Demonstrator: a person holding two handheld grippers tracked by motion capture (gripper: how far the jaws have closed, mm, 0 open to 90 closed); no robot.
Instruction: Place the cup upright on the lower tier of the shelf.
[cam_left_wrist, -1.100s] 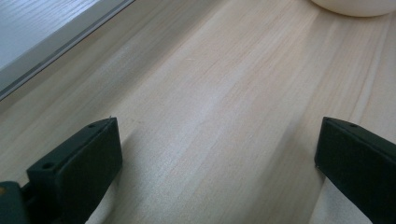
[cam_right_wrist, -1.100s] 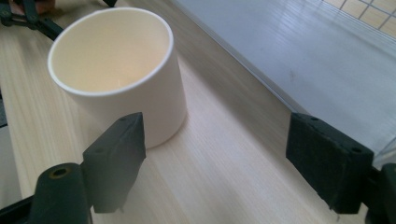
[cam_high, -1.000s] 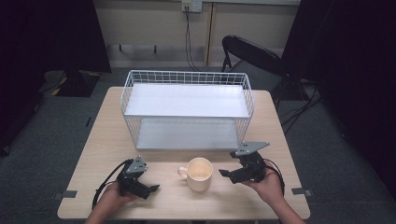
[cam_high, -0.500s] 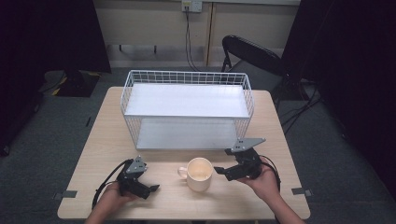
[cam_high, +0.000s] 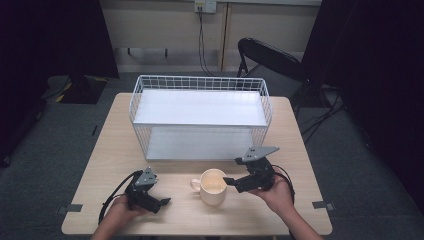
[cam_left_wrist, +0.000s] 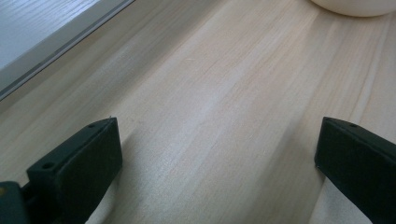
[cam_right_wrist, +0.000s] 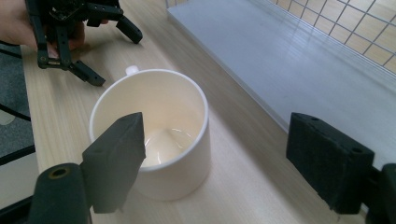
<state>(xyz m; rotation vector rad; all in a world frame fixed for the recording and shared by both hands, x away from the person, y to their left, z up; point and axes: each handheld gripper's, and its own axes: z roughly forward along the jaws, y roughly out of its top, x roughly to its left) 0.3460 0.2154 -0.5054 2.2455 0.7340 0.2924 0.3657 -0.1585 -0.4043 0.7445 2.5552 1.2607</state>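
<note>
- We see a cream mug (cam_high: 212, 186) standing upright on the wooden desk (cam_high: 300, 150), near its front edge and about midway between our two hands; its handle points toward our left side. In the right gripper view the mug (cam_right_wrist: 154, 135) is empty, with only a gleam on its glazed bottom.
- Our right tool (cam_high: 229, 181) hangs just beside the mug's right rim, its jaws spread wide. In the right gripper view the right tool (cam_right_wrist: 224, 154) has one jaw in front of the mug's near wall and the other well off to the side over bare desk; we cannot tell whether the near jaw touches the mug.
- Our left tool (cam_high: 162, 202) rests low on the desk, left of the mug and apart from it, jaws spread. In the left gripper view the left tool (cam_left_wrist: 215, 154) has bare wood between its jaws, and the base of the mug (cam_left_wrist: 355, 5) shows at the top edge.
- Farther off stands a white wire basket (cam_high: 200, 85) with a white shelf board inside it and a second board lower down; both boards are bare. It sits behind the mug, well apart from it.
- Beyond the desk we see a black chair (cam_high: 270, 57) on the grey floor and a cable (cam_high: 202, 40) hanging down the wall.
</note>
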